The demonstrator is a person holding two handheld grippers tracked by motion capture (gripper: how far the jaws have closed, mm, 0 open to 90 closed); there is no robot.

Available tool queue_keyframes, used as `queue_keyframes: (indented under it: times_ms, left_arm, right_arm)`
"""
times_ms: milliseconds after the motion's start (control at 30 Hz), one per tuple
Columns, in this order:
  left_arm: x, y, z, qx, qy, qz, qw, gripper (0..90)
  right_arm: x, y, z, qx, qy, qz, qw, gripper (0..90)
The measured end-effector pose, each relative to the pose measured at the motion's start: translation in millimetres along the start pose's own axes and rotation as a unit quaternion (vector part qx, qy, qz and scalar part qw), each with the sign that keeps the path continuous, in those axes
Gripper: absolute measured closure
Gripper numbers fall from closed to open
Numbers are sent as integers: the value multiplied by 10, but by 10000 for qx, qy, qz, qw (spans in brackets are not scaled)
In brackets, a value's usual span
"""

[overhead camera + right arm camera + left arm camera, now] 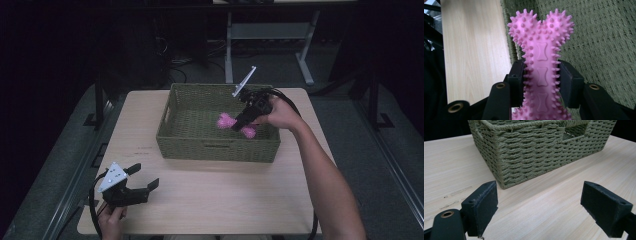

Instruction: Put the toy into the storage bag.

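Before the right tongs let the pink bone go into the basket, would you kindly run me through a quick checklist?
1. Right tongs shut on the bone: ok.
2. Grip on the bone's shaft, between the knobbed ends: ok.
3. Bone over the basket interior, inside the rim: ok.
4. Basket floor below the bone free of other things: ok as far as it shows.
5. Bone resting on the basket floor: cannot tell.
6. Left tongs open, apart from the basket: ok.
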State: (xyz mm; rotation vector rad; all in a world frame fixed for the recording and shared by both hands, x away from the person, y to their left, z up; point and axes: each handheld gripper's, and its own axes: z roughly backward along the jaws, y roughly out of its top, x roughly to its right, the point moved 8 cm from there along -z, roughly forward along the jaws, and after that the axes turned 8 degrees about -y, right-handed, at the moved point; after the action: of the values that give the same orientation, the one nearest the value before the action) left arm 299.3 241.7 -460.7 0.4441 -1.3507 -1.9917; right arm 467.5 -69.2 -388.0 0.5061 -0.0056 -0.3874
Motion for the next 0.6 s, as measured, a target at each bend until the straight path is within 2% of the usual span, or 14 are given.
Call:
queue_keyframes:
  times_ms: [267, 600]
  left_arm:
    - [-1, 1, -6, 13, -2, 13, 10000, 138]
    - [-1, 0, -9, -5, -15, 1, 10000, 139]
  right_arm:
    - [85, 31, -32, 39, -43, -69, 10000, 584]
    - [182, 11, -168, -13, -39, -177, 9998, 583]
